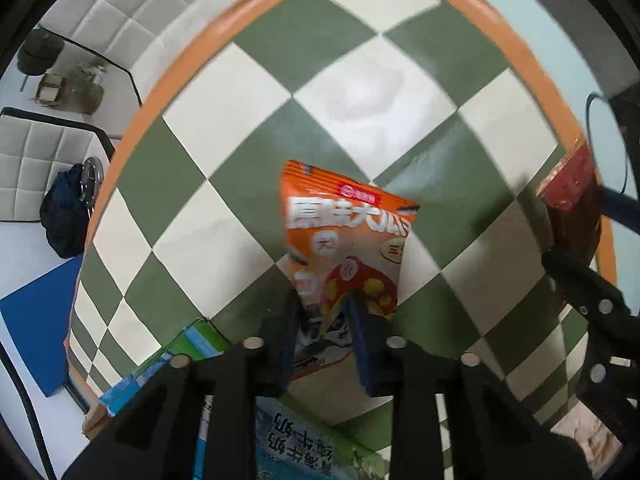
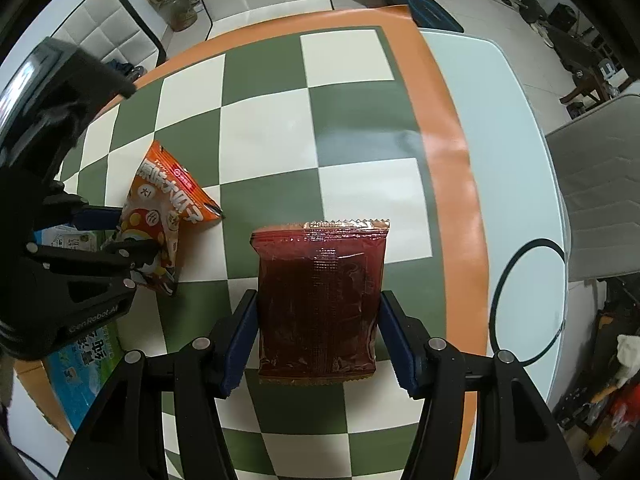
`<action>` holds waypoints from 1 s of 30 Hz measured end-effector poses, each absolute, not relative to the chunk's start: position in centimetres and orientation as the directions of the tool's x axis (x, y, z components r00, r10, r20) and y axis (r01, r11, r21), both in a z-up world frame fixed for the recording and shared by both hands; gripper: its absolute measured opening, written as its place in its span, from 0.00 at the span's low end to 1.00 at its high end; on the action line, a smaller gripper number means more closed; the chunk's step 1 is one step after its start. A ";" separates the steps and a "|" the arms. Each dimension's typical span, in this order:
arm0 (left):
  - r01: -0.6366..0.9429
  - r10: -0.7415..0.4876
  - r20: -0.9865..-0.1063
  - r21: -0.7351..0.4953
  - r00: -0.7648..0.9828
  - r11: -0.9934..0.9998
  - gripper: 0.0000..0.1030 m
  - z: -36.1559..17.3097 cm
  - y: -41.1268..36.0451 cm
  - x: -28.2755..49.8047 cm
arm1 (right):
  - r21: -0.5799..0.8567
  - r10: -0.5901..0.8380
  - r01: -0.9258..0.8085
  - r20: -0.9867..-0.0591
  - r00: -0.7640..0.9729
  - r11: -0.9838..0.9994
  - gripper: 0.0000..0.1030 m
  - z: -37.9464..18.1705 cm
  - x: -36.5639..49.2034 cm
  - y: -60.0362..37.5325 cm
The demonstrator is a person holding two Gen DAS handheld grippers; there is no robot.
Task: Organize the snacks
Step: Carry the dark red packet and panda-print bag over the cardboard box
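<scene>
An orange snack bag (image 1: 348,232) with a cartoon print hangs between the blue pads of my left gripper (image 1: 326,320), which is shut on its lower end. In the right wrist view the same orange bag (image 2: 168,200) tilts over the checkered mat, pinched by the left gripper (image 2: 128,232). A dark red foil packet (image 2: 320,300) stands upright between the blue pads of my right gripper (image 2: 318,308), which press on its two side edges. From the left wrist view, the red packet (image 1: 572,196) and right gripper (image 1: 576,224) appear at the far right edge.
A green-and-white checkered mat (image 2: 272,136) with an orange border covers a pale table (image 2: 500,120). A blue-green milk carton box (image 2: 80,352) lies at the mat's near left, under the left gripper. White padded seats and a grey chair (image 2: 600,184) surround the table.
</scene>
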State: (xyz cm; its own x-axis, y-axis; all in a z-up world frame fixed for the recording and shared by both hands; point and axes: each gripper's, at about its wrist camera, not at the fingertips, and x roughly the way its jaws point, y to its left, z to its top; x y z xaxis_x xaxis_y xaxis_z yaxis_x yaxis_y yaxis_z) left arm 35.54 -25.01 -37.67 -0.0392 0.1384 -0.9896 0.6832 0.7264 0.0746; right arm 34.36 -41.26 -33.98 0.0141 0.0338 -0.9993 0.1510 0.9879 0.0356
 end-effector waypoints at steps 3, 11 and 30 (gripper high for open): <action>0.661 0.096 -0.995 0.052 -0.030 0.748 0.15 -36.4 -24.9 35.4 | 0.033 0.029 0.159 -0.999 0.027 0.987 0.60 -33.7 34.0 -41.7; 0.598 0.008 -1.000 0.011 0.007 0.801 0.15 -32.1 -23.5 35.3 | 0.057 0.047 0.176 -0.997 0.060 0.983 0.60 -32.1 33.2 -42.5; 0.306 -0.062 -0.982 -0.005 0.176 0.952 0.15 -18.8 -5.7 32.4 | 0.238 0.243 -0.051 -0.942 0.229 0.970 0.60 -18.6 33.0 -28.6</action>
State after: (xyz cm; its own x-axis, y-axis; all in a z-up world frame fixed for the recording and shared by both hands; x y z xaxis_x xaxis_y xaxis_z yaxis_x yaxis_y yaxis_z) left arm 32.44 -5.68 -18.78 0.1765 -0.0617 -0.9824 0.3063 0.9519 -0.0048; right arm 32.96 -28.63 -18.63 0.2292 0.2435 -0.9424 -0.0510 0.9699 0.2382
